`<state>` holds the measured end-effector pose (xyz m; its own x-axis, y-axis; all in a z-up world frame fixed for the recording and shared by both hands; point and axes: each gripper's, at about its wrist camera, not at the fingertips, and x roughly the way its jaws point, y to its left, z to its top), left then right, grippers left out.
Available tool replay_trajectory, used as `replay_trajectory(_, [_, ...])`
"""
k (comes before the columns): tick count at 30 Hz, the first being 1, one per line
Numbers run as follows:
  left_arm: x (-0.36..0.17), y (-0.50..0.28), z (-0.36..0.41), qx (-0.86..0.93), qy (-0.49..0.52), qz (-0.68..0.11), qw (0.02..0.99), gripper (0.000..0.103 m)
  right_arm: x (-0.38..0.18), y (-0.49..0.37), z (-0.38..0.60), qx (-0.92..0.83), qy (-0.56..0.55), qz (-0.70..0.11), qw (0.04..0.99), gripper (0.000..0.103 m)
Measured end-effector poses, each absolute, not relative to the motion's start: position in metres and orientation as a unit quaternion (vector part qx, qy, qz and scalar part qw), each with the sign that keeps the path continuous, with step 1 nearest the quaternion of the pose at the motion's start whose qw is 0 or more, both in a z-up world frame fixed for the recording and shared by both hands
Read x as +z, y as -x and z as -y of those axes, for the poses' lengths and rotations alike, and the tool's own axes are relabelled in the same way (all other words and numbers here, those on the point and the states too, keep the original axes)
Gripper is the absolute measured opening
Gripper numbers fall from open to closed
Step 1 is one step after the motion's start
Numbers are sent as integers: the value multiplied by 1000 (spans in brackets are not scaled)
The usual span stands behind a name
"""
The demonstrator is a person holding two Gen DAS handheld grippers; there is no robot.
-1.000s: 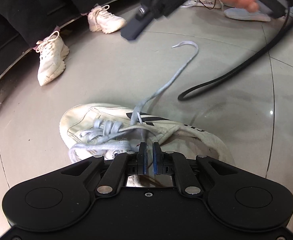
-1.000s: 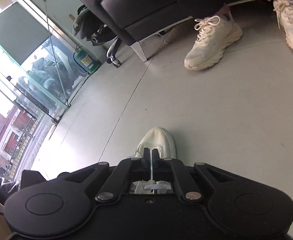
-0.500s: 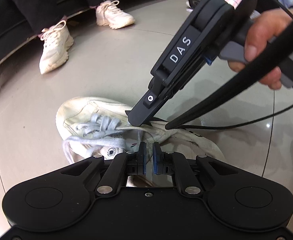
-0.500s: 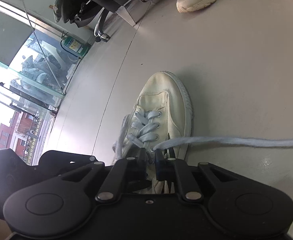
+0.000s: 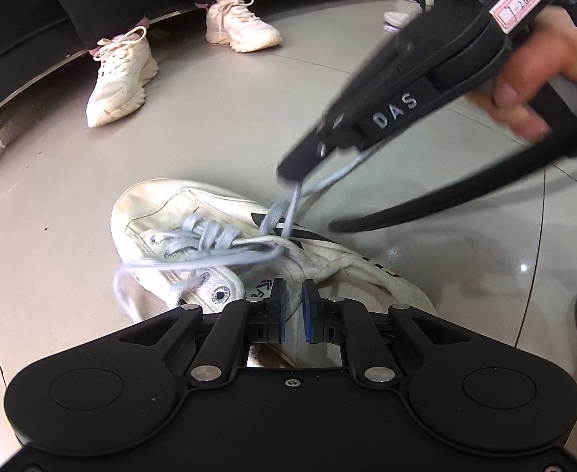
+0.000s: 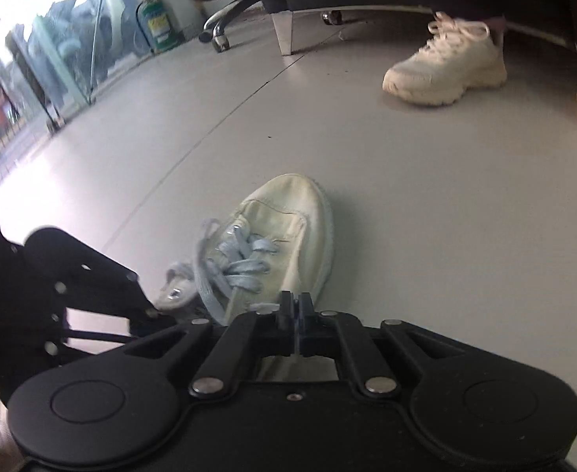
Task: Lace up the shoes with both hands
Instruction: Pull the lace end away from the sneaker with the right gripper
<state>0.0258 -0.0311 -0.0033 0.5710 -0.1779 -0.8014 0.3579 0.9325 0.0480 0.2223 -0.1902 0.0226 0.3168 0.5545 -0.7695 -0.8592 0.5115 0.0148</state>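
Pinching pale-blue lace, right gripper comes in from upper right of left wrist view, jaws clamped, lace taut up from shoe's eyelets. White shoe lies on floor, centre frame. Left gripper low over shoe's collar, jaws narrow and opening, nothing between pads.

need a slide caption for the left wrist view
Right tongs shut on the pale blue flat shoelace, drawing it up from the worn white canvas sneaker on the glossy grey floor.
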Motion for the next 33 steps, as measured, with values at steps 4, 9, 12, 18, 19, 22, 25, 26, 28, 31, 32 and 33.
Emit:
replay_trajectory(4, [-3,-25,31,-155,-102,-437,880,8,40,-231,216,391,313,-323,803,2])
replay_trajectory(9, [-4,-25,29,-158,-99,-438,879,9,48,-250,274,292,395,-335,804,2])
replay_trajectory(12, [-4,-25,28,-160,-94,-439,879,9,51,-251,308,245,416,-361,798,2])
replay_trajectory(18, [-4,-28,25,-163,-81,-442,878,9,25,-242,348,210,407,-425,781,2])
replay_trajectory(19, [-4,-28,24,-164,-79,-442,878,9,18,-241,349,210,405,-437,775,2])
replay_trajectory(22, [-3,-29,23,-165,-78,-443,878,9,5,-244,352,214,351,-472,780,5])
replay_trajectory(25, [-3,-29,23,-167,-78,-443,877,9,20,-269,370,192,213,-493,822,11])
replay_trajectory(26, [-3,-29,23,-167,-78,-443,877,9,29,-279,379,189,160,-488,837,15])
replay_trajectory(28, [-3,-30,23,-169,-79,-443,877,12,40,-299,385,200,85,-476,852,22])
replay_trajectory(31, [-3,-30,25,-173,-83,-443,876,13,35,-323,359,249,93,-468,843,30])
replay_trajectory(32, [-3,-30,26,-174,-85,-443,875,14,27,-330,347,268,116,-469,833,30])
replay_trajectory(33, [-3,-30,26,-175,-86,-443,875,14,19,-337,335,286,140,-470,823,30])
